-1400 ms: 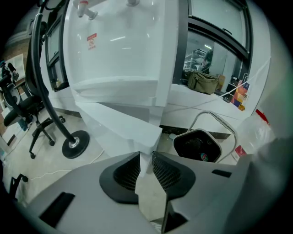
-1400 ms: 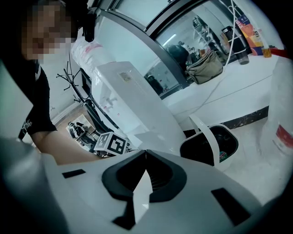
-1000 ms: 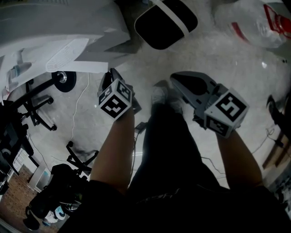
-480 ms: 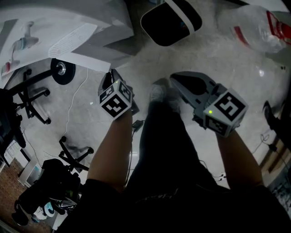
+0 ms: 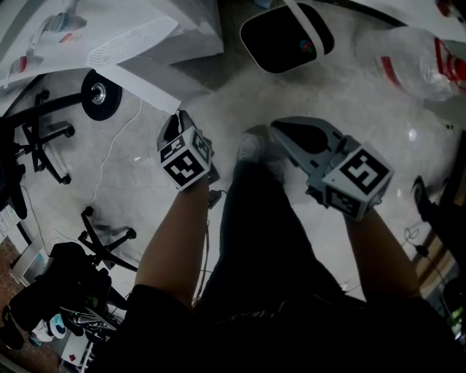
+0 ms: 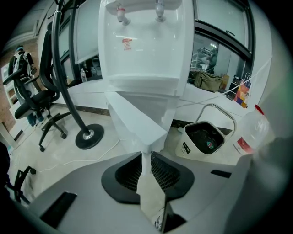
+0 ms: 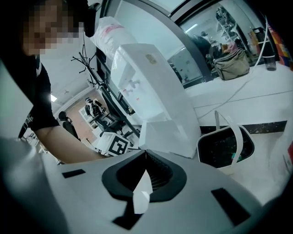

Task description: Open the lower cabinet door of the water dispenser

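So the person is standing there looking down at their own legs and a shoe (image 5: pixel 255 149), with a gripper in each hand held out over the pale floor (image 5: pixel 342 95).

The left gripper (image 6: pixel 146 159) has its tongs all but pressed together. There's just a sliver of a slit, and nothing in it. The right gripper (image 7: pixel 146 155) has its tongs pressed together at the tips and is also empty. Neither one is touching anything.

The water dispenser (image 6: pixel 146 59) is the white unit at the far left, straight ahead of the left gripper and clearly apart from it. You can see its two taps (image 6: pixel 121 13) up top. The lower cabinet door (image 6: pixel 137 121) looks like it's standing out at an angle from the body rather than flush, though it's hard to be sure of that.

Other stuff around:
- A white bin (image 6: pixel 203 137) with a black inside and a loop handle sits on the floor just right of the dispenser.
- A clear plastic container with a red label (image 5: pixel 411 58) is further right.
- To the left of the dispenser is a black pole on a round base (image 6: pixel 89 137).
- Past that is a black office chair (image 6: pixel 41 100).
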Available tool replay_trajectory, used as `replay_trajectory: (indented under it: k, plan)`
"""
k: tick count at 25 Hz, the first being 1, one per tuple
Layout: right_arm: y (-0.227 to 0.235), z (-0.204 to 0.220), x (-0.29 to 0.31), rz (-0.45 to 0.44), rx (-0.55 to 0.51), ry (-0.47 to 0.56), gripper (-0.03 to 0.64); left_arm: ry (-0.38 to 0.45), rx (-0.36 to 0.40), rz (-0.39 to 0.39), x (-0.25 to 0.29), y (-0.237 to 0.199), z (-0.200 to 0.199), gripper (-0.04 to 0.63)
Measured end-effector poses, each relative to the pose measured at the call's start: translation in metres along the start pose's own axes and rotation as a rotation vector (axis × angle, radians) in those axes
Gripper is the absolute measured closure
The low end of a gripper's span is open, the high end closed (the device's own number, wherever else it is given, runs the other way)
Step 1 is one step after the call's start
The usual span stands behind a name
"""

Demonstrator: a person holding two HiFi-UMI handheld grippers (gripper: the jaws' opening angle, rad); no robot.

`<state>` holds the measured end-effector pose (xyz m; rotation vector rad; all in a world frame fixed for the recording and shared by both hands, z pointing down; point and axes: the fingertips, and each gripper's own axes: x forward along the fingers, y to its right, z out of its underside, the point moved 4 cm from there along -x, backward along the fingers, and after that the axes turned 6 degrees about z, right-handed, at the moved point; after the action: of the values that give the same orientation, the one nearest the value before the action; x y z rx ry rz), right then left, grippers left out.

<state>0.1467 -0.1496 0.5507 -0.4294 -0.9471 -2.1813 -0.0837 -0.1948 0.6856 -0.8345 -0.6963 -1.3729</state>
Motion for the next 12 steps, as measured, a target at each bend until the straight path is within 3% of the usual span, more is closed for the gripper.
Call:
replay_trajectory:
  k: [12]
  plan:
    - [-0.024,-0.002,0.017,-0.036,-0.053,-0.053,0.604,-0.048,0.01,0.017,-0.013,-0.032,0.014,0.535]
